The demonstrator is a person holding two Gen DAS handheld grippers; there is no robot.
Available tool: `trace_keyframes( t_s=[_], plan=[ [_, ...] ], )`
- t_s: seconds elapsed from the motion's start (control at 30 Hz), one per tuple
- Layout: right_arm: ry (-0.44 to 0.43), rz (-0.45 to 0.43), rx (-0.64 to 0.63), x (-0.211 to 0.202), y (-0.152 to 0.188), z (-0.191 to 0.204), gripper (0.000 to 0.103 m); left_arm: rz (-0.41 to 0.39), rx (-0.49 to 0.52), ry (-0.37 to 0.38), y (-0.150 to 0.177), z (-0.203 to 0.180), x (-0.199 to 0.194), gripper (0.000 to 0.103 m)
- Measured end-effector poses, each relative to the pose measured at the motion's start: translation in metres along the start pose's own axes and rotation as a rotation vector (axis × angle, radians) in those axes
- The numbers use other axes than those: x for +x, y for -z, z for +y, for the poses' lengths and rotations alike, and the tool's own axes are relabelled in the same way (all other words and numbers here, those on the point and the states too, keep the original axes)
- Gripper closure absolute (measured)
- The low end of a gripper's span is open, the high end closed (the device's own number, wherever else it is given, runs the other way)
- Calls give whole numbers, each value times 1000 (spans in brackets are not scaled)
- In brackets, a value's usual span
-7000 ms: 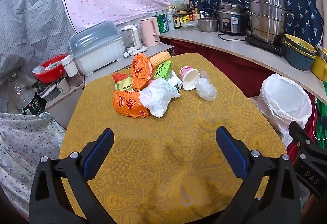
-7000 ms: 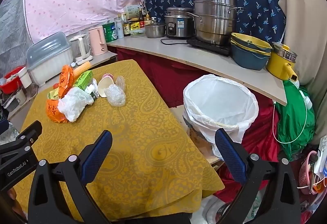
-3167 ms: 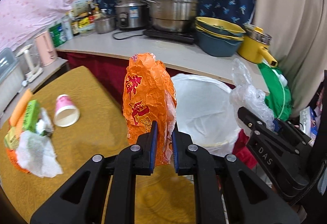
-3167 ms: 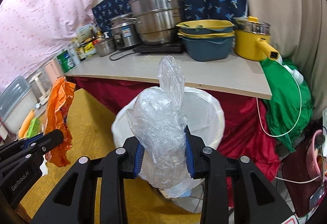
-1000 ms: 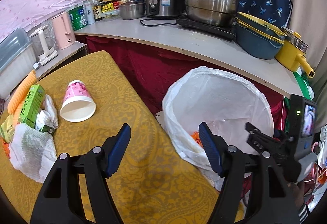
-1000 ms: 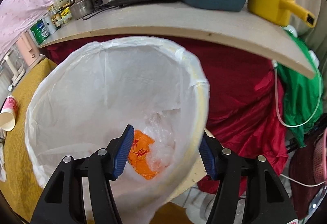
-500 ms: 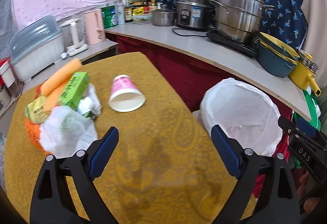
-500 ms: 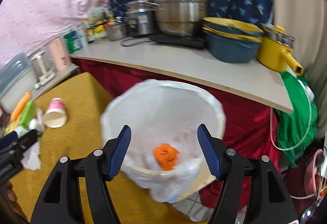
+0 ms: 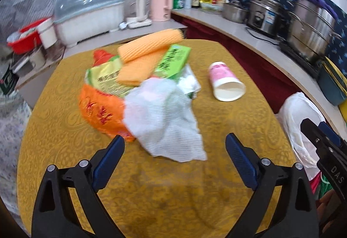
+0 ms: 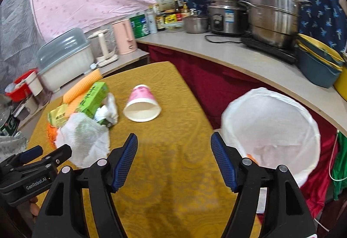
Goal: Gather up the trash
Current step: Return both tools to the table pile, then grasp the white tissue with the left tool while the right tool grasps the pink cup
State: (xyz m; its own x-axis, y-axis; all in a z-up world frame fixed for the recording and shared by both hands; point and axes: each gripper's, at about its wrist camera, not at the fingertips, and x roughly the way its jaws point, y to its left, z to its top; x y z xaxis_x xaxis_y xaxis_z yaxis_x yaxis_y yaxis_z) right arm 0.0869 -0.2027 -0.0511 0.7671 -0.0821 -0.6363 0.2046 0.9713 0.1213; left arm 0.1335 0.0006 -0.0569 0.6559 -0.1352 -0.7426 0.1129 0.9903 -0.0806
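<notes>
Item: white tissue (image 9: 164, 116), front of trash heap on desk (image 9: 216, 205), directly ahead of left tool (image 9: 173, 160), wide, empty. Pink cup (image 10: 142, 105) on its side, mouth probably toward right tool (image 10: 173, 157), moderately spread, empty.

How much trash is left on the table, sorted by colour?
White: 2, paper towel and crumpled wrapper
Orange: 2, foam net and bag
Green: 1, carton
Yellow-green: 1, packet
Pink: 1, cup
Total: 7
</notes>
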Motion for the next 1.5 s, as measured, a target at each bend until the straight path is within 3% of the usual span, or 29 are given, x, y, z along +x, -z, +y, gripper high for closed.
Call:
trace_keyframes(
  t_s=[0.2, 0.37, 0.43, 0.63, 0.7, 0.8, 1.2, 1.5],
  plan=[
    [-33, 38, -20, 21, 5, 24, 36, 54, -114, 6, 2, 40, 23, 13],
    [-40, 70, -25, 37, 9, 32, 36, 75, -127, 8, 5, 45, 41, 15],
    [-38, 80, -30, 43, 10, 35, 36, 80, -121, 7, 5, 45, 48, 21],
    [-37, 98, -43, 54, 9, 40, 36, 97, -93, 18, 2, 39, 60, 56],
    [-38, 104, -42, 57, 9, 41, 36, 103, -70, 26, 2, 36, 60, 83],
    [-40, 108, -41, 60, 9, 43, 36, 104, -64, 36, 2, 34, 59, 96],
    [-102, 126, -9, 82, -6, 52, 36, -4, -54, 111, -7, 36, 0, 99],
    [-129, 161, 57, 136, -26, 62, 36, -19, -76, 101, -19, 52, -4, 99]
  ],
)
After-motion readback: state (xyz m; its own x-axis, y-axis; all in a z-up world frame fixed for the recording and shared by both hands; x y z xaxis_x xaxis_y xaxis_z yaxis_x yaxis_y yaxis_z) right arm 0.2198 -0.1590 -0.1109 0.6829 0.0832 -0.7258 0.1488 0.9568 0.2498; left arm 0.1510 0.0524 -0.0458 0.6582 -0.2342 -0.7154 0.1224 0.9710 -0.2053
